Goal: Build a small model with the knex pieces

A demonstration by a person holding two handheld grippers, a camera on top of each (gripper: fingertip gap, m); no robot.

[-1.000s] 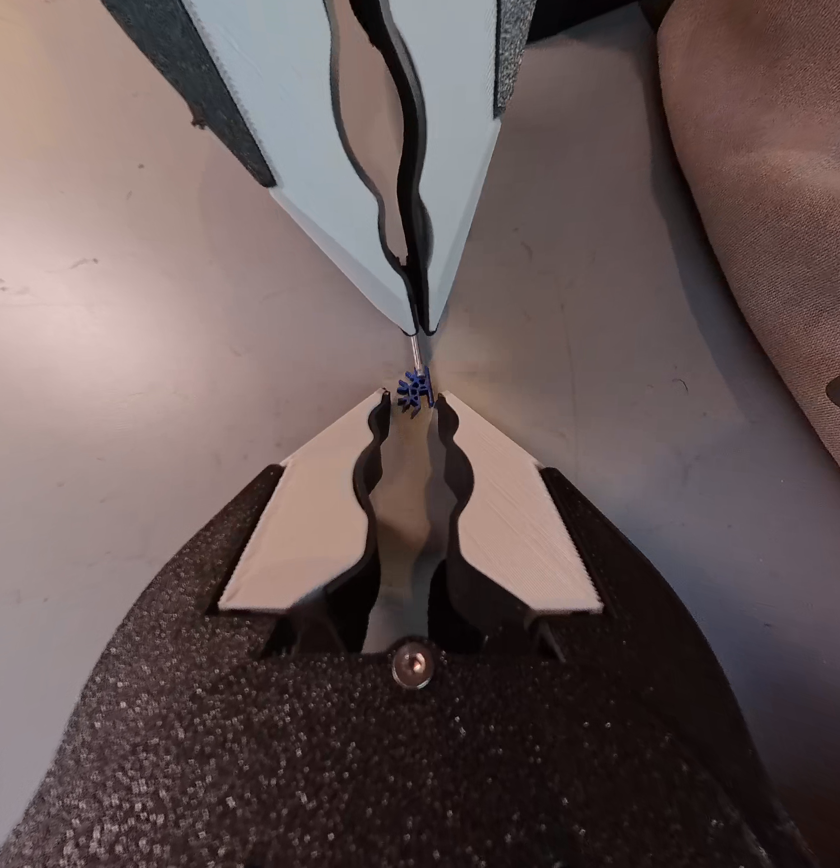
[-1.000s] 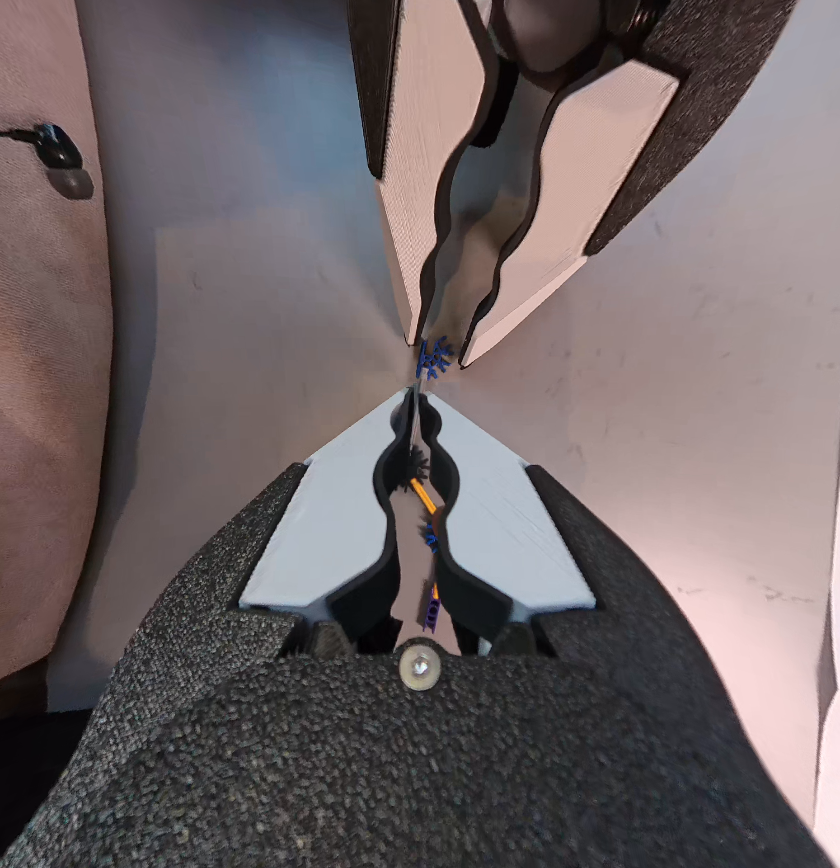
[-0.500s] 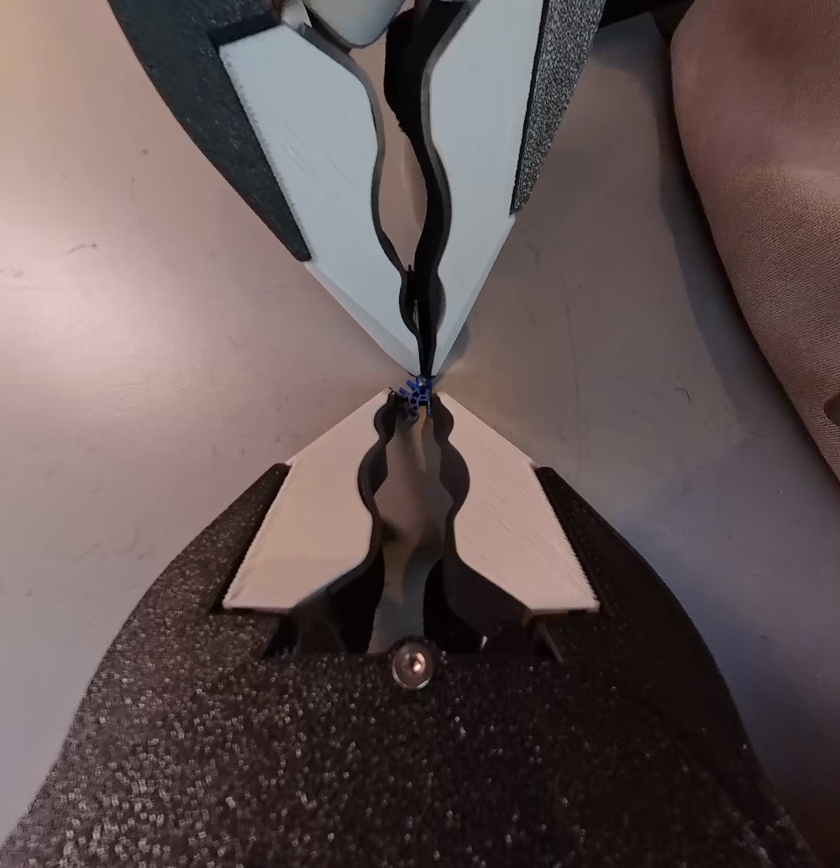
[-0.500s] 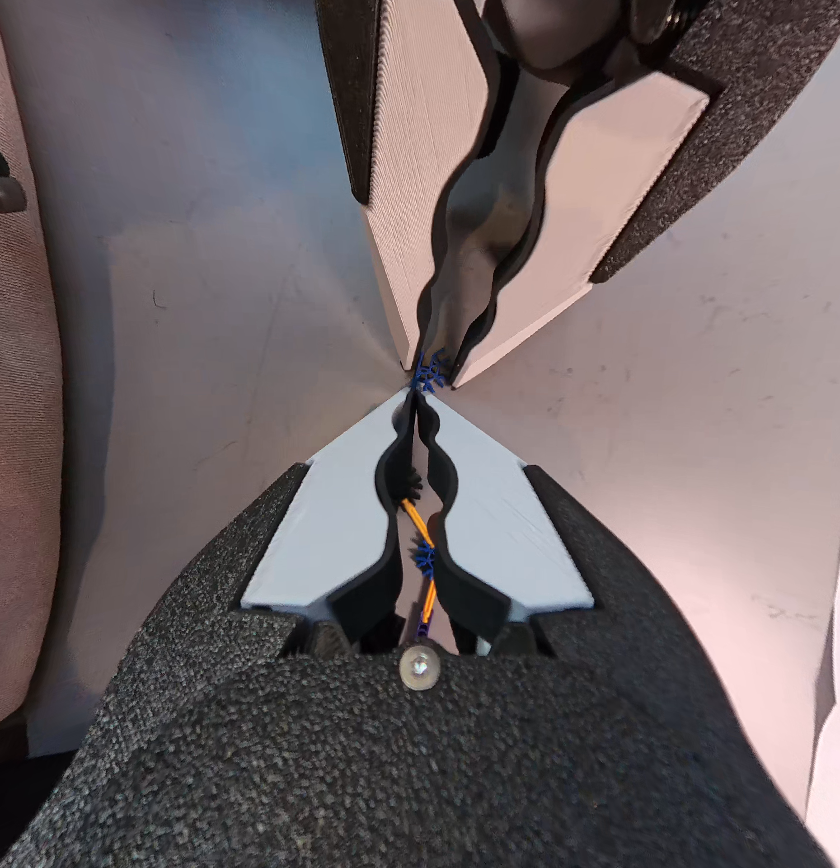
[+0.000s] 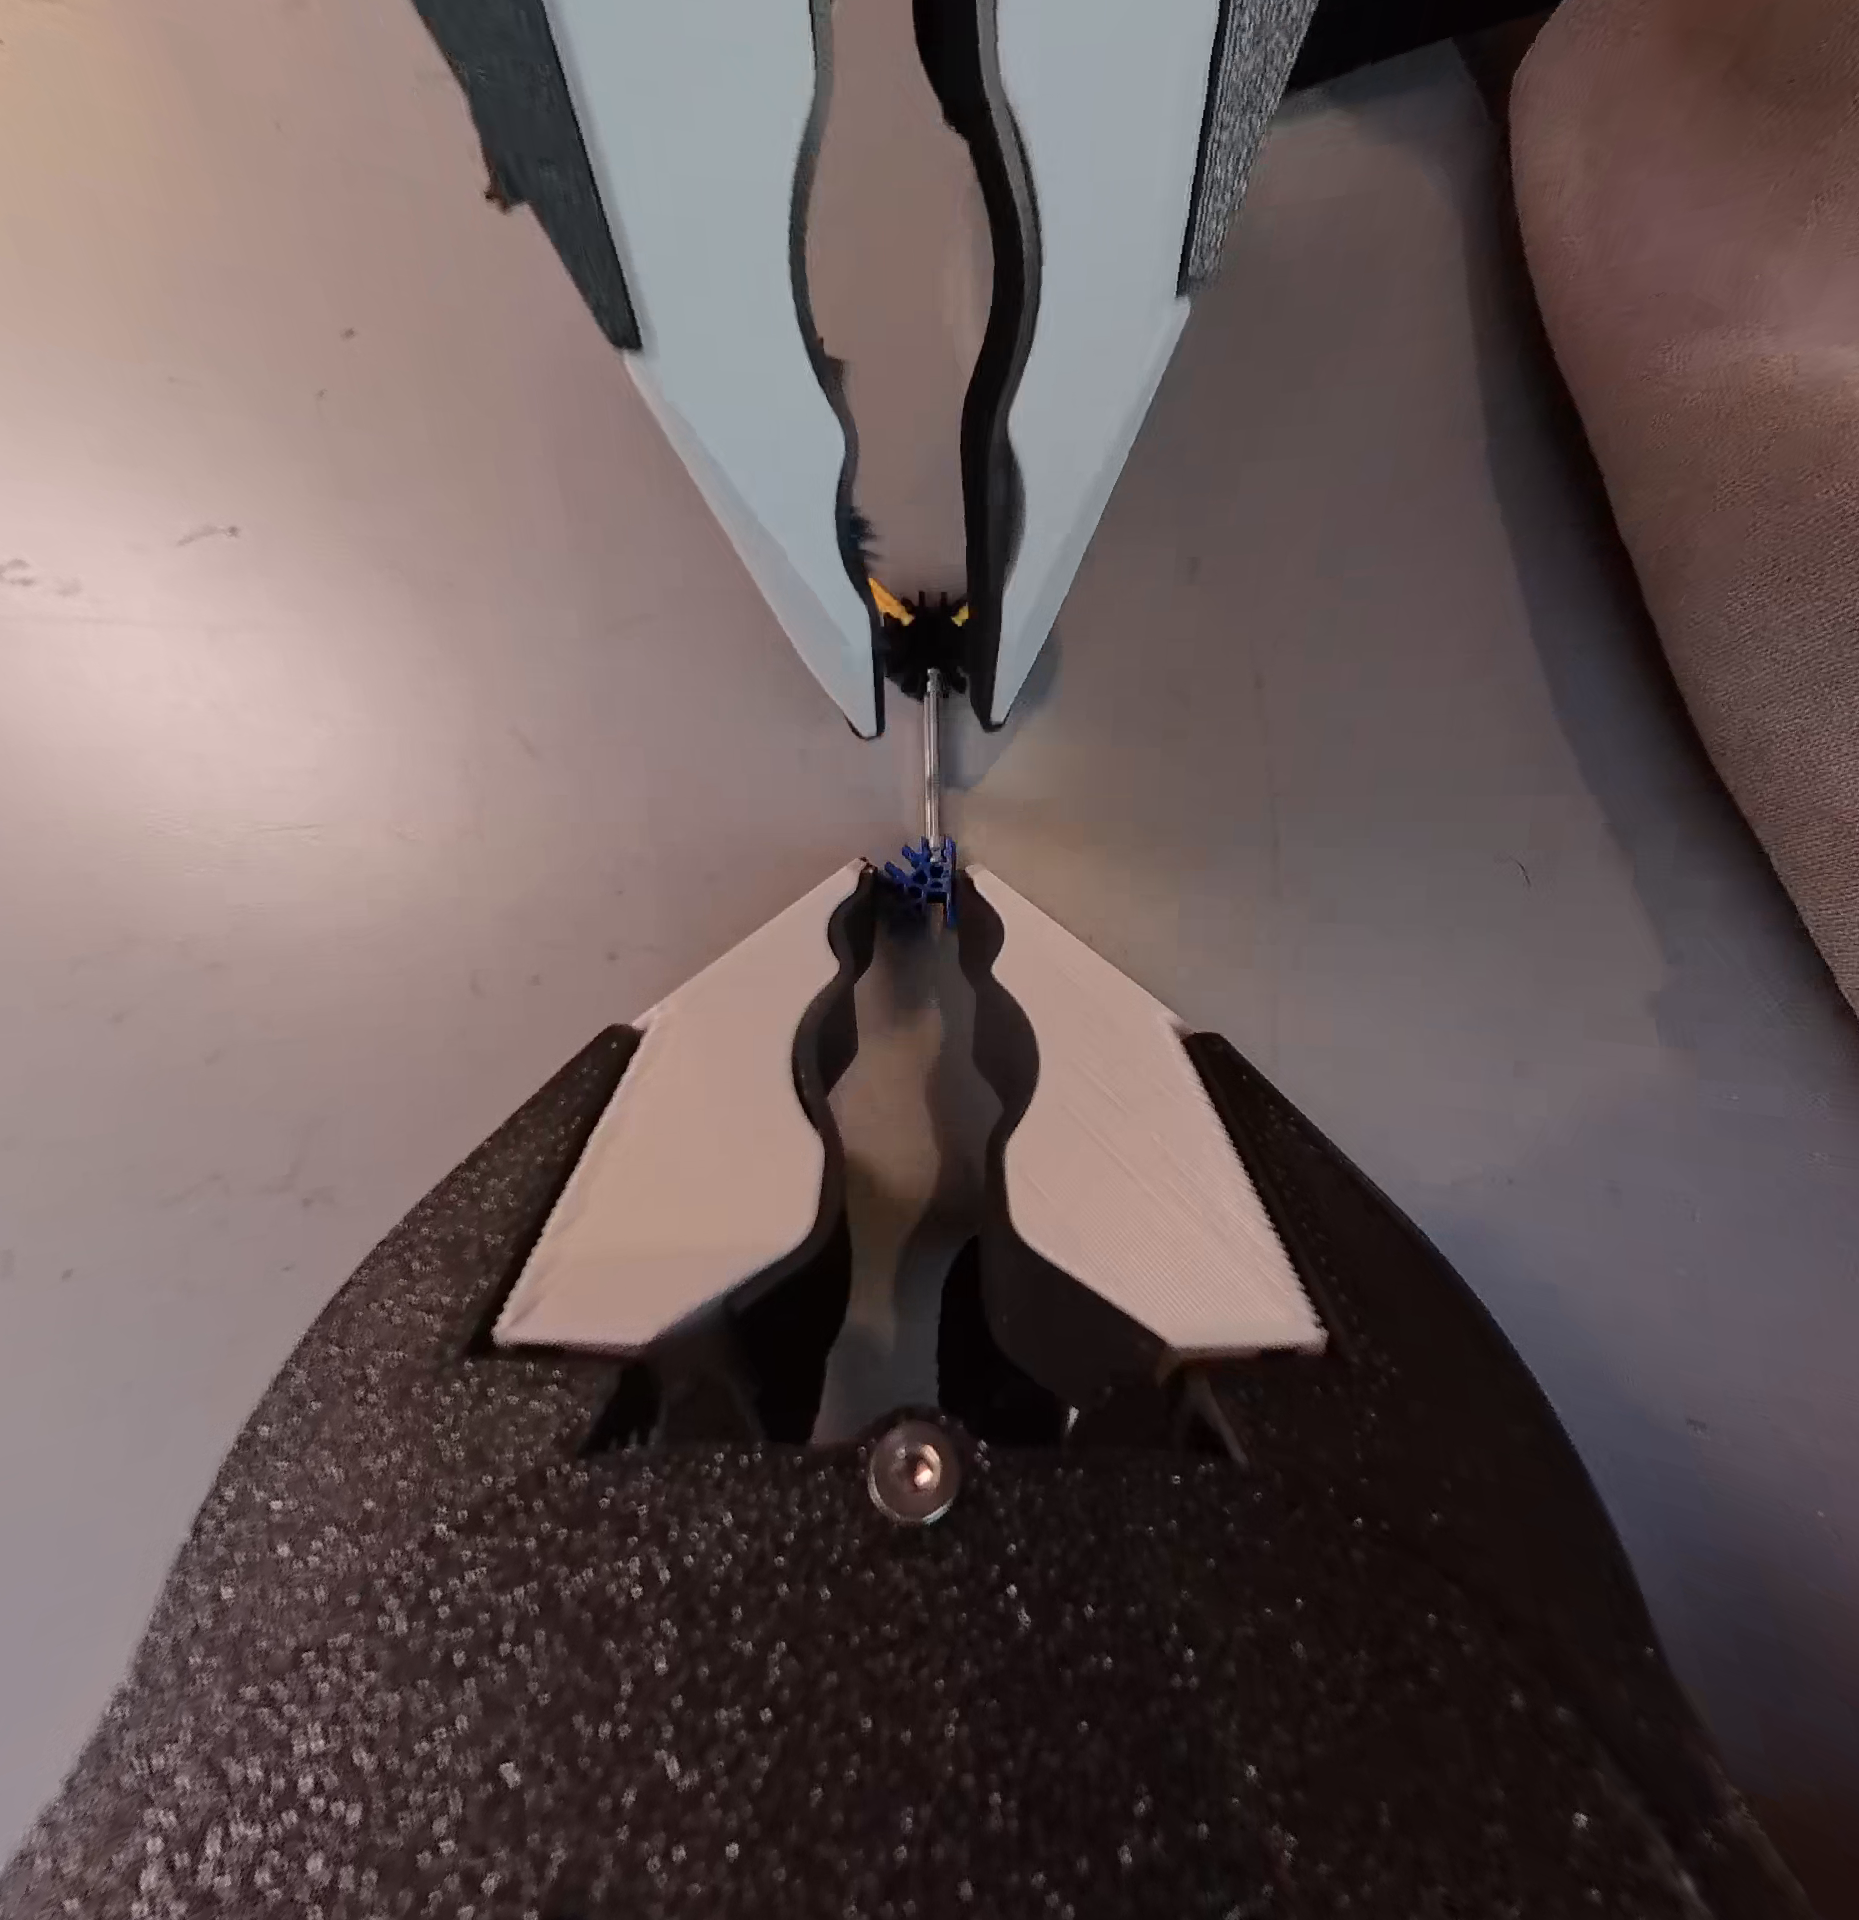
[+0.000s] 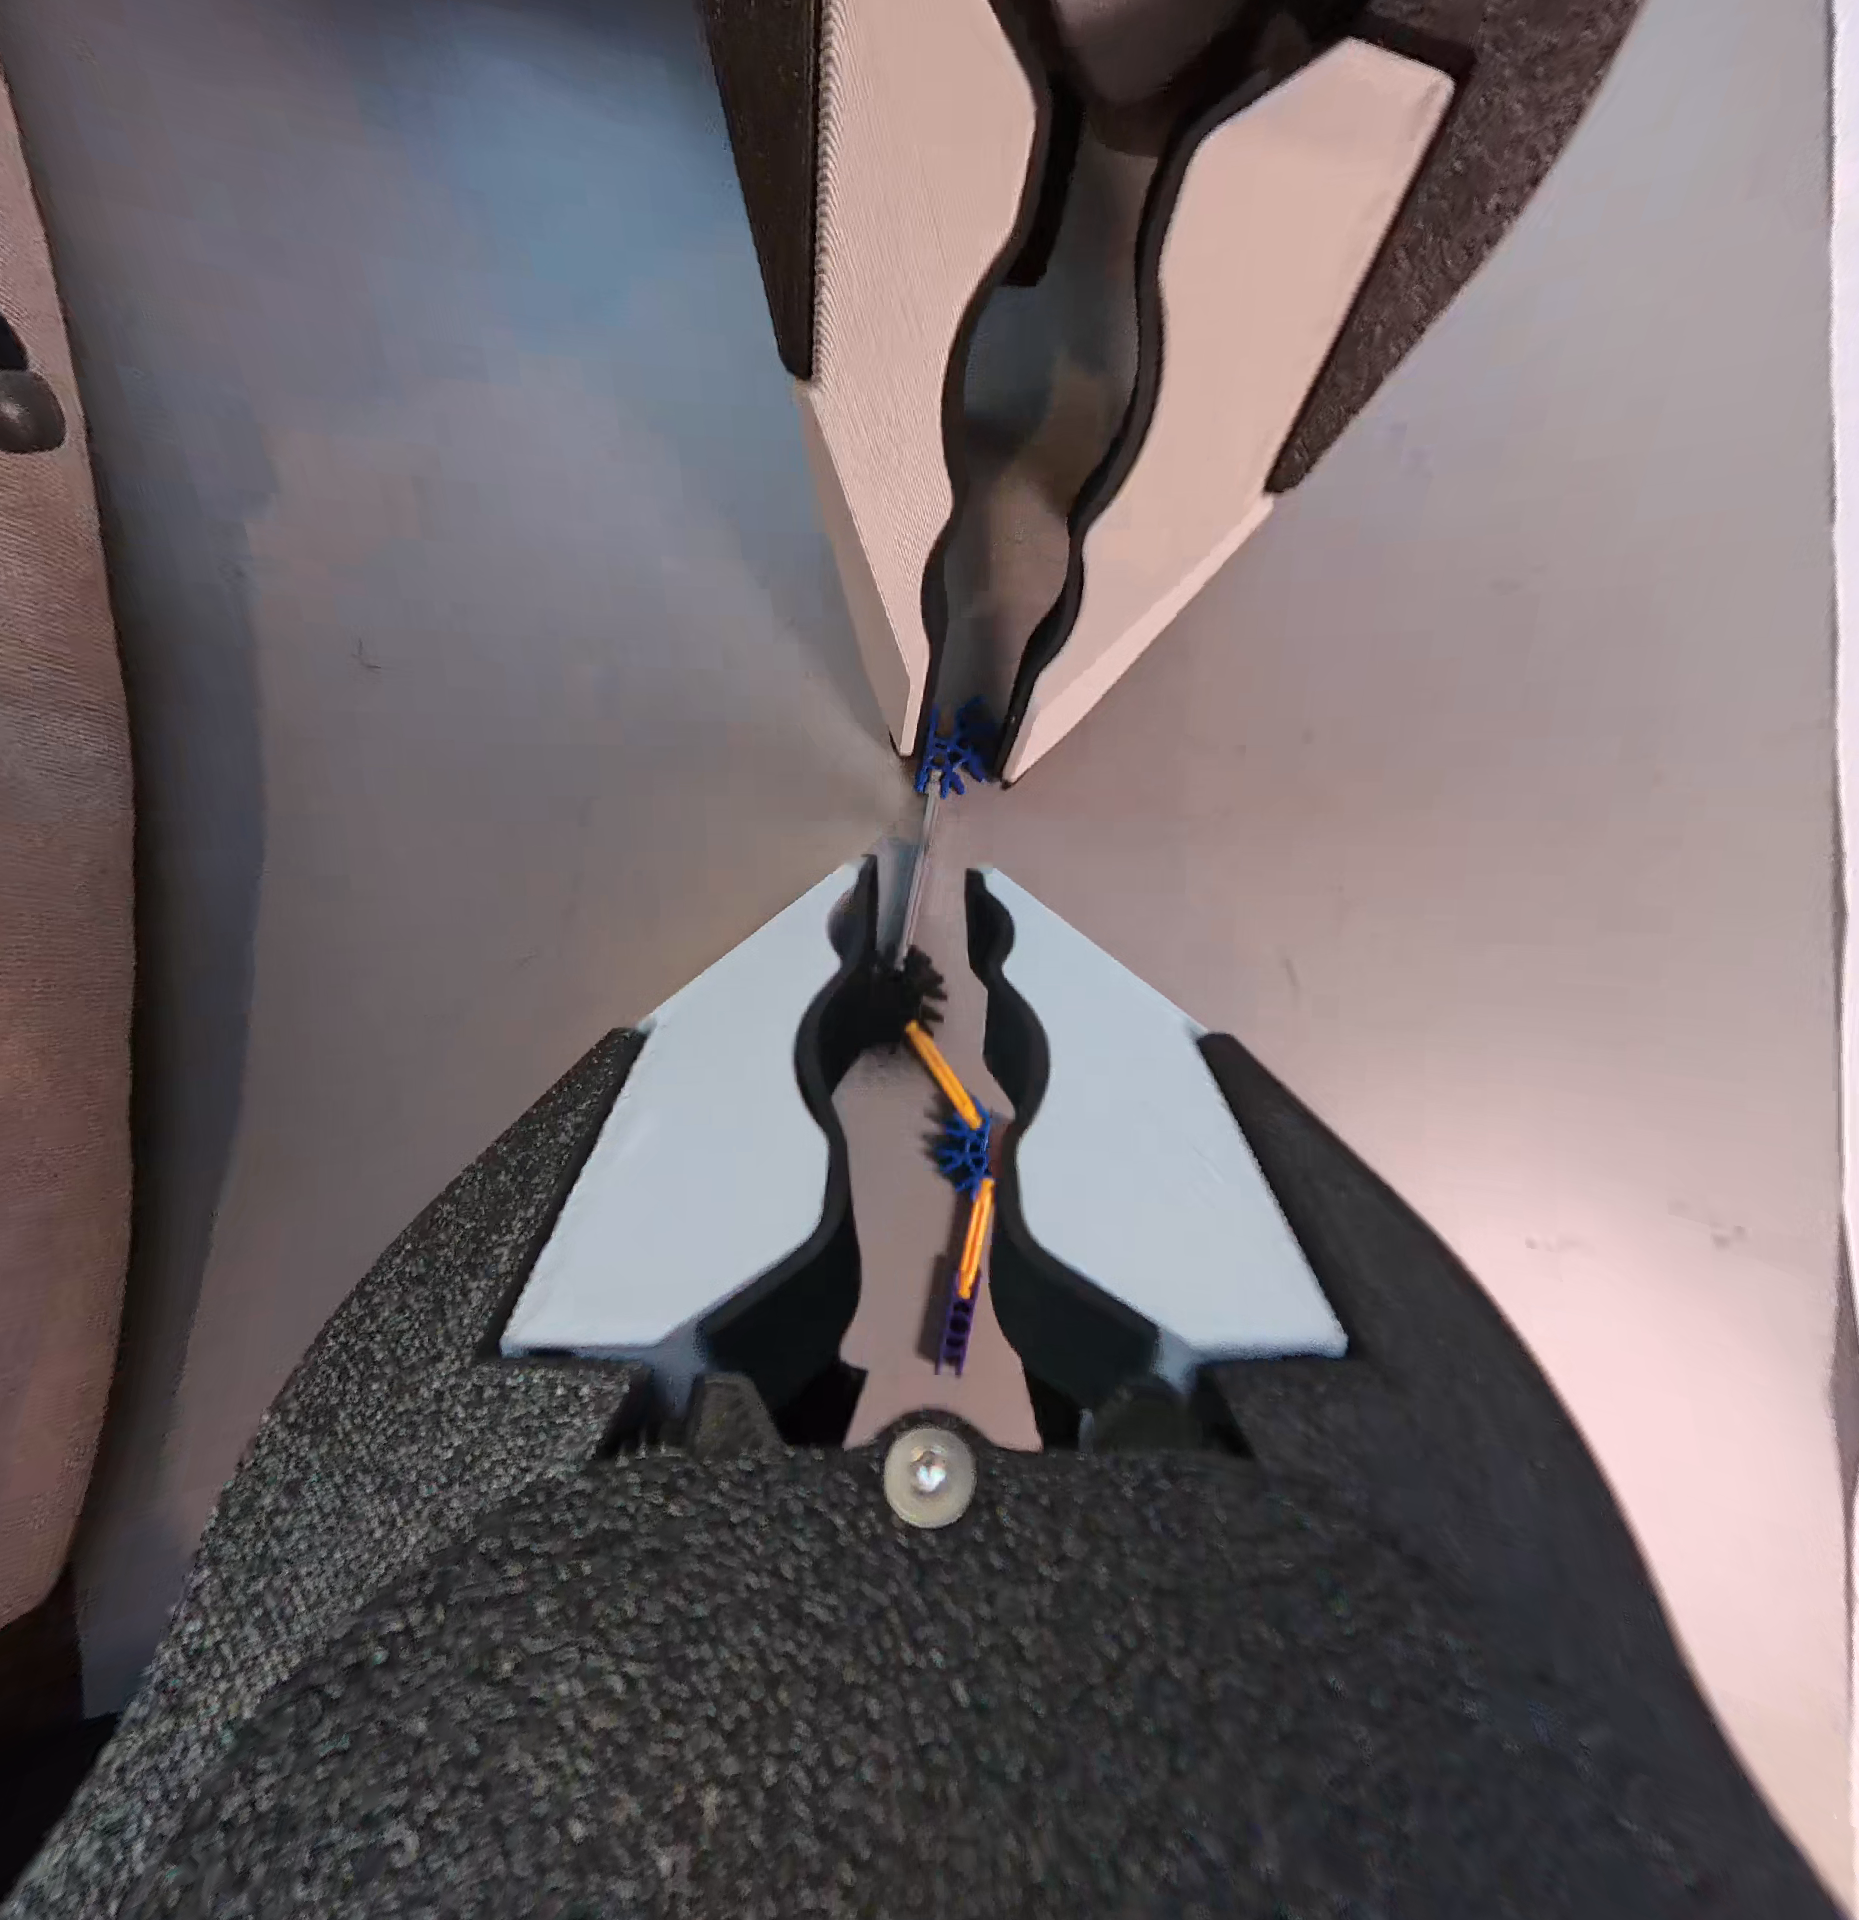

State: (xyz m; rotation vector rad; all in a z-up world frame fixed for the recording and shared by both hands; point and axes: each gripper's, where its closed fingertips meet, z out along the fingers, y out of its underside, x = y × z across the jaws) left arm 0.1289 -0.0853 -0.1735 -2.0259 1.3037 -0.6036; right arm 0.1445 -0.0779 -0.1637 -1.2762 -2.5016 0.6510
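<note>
Our left hand-held gripper (image 5: 912, 883) is pinched nearly closed on a small blue toothed connector (image 5: 923, 881), with a thin grey rod (image 5: 933, 764) running from it to a black toothed connector (image 5: 920, 646) between the fingers of our right hand-held gripper (image 6: 920, 878). That one is parted a little, and we can't tell if it actually grips the black piece, which trails orange rods (image 6: 940, 1075) and another blue connector (image 6: 964, 1148). Compared with 0.5 s ago the 2 grippers have pulled apart over the worktop (image 5: 281, 727), baring the rod, so that joint looks made.
</note>
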